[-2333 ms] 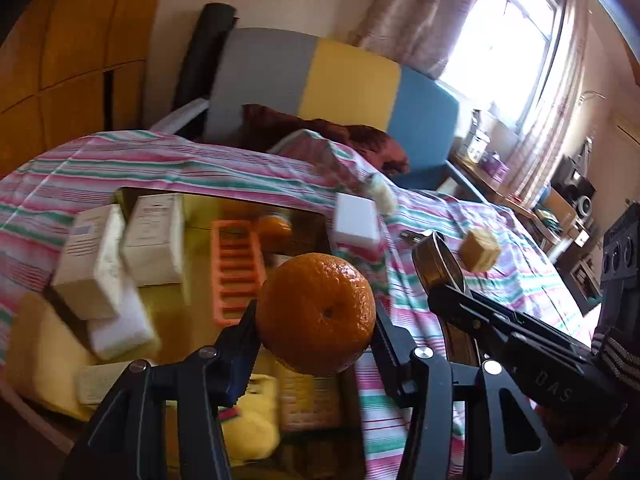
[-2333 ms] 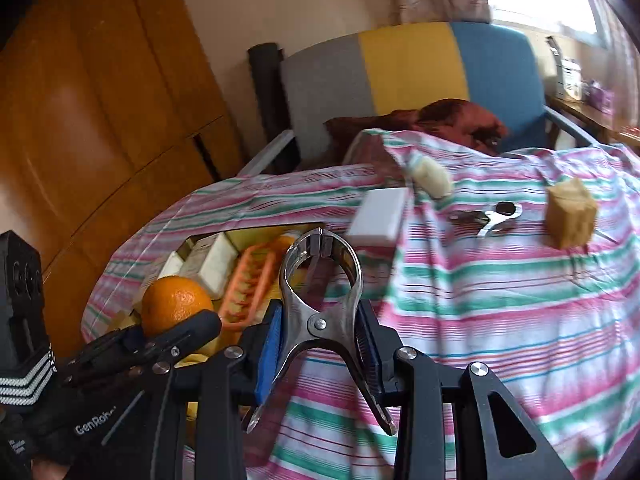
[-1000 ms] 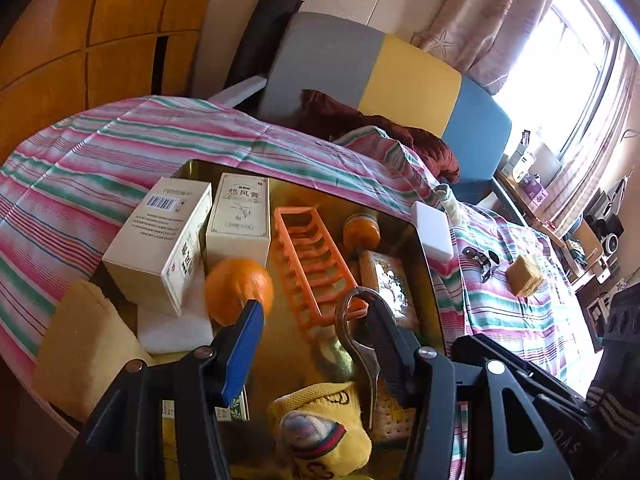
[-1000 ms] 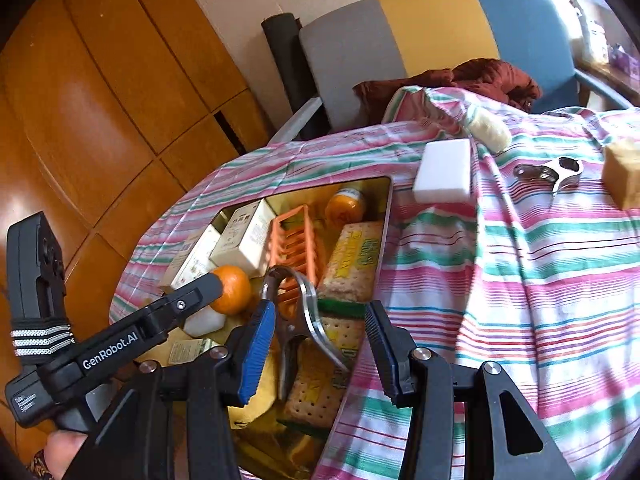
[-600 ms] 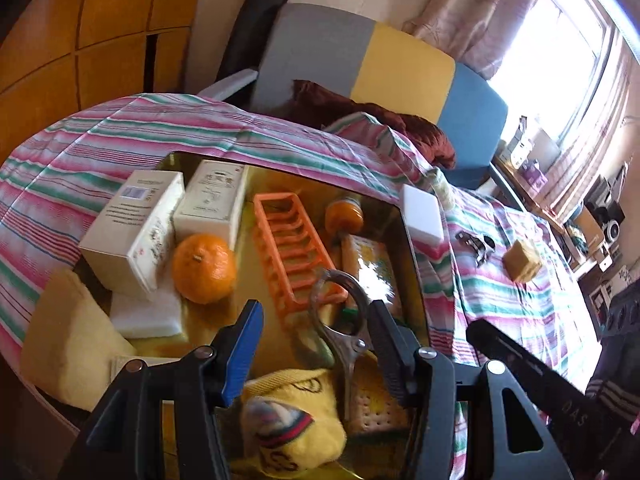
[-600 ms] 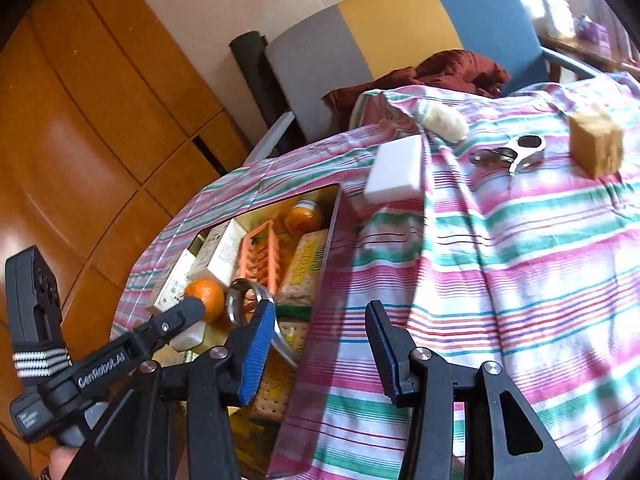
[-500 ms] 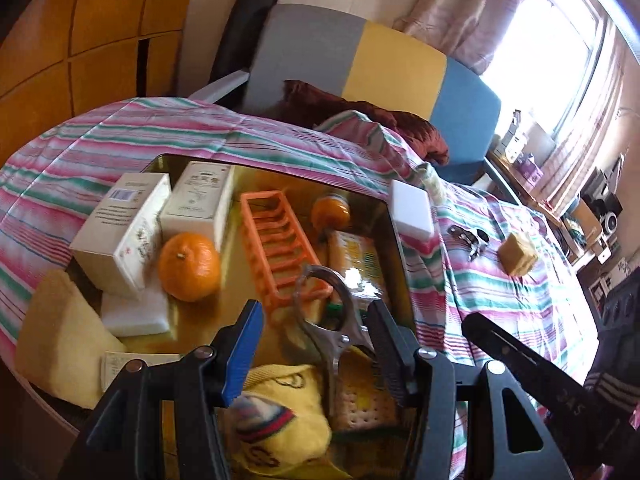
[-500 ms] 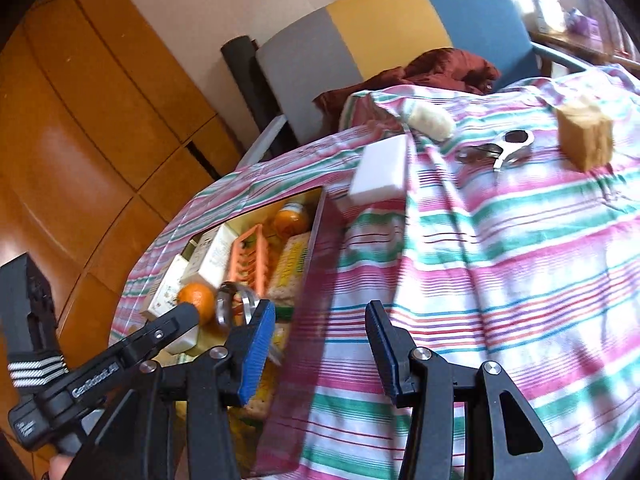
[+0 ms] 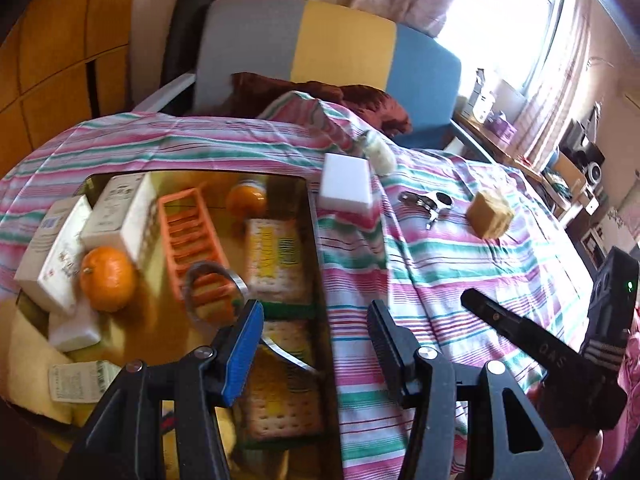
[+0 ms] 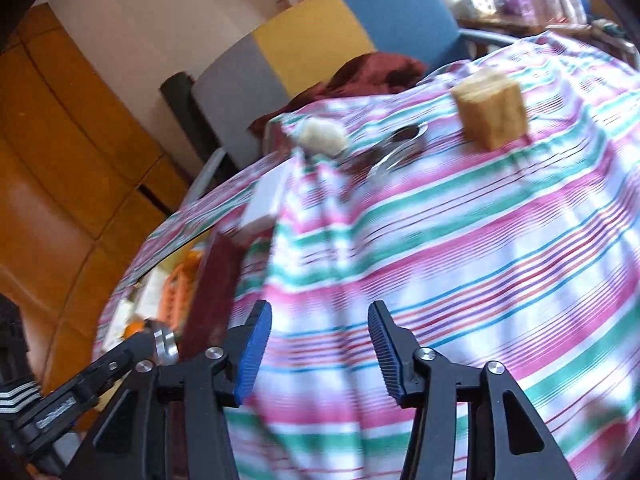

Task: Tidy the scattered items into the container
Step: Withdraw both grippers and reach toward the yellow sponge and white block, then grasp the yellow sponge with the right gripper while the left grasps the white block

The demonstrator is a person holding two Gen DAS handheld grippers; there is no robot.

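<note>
L tongs [image 9: 316, 344] stand spread w/ nothing between the pads, hovering over the near right edge of the container [image 9: 320, 280], a gold-lined tray sunk into the striped cloth [image 9: 440, 264] on the tabletop. R tongs [image 10: 318, 350] are empty too, jaws opening, over bare cloth to the right of the tray; in the left wrist view they show as a dark arm at lower right.

Inside the container: an orange [image 9: 107, 278] at the left, touching two white boxes [image 9: 80, 240]; an orange plastic rack [image 9: 192, 236] in the middle; a metal clamp [image 9: 216, 292] lying across the rack's near end, ring end up; a small orange-lidded jar [image 9: 246, 200] at the far side; cracker packs [image 9: 276, 256] along the right wall. A white block [image 9: 74, 330] sits below the orange.

Still out on the cloth: a white sponge [image 9: 346, 188] just beside the tray's far right corner, a fluffy pale lump [image 9: 380, 156] behind it, a second metal clip [image 9: 430, 202] further right, and a tan cube [image 9: 490, 216] beyond that, well apart from the tray.

Right wrist view is blurred; cube, clip and lump can be made out, tray only edge-on at left.
</note>
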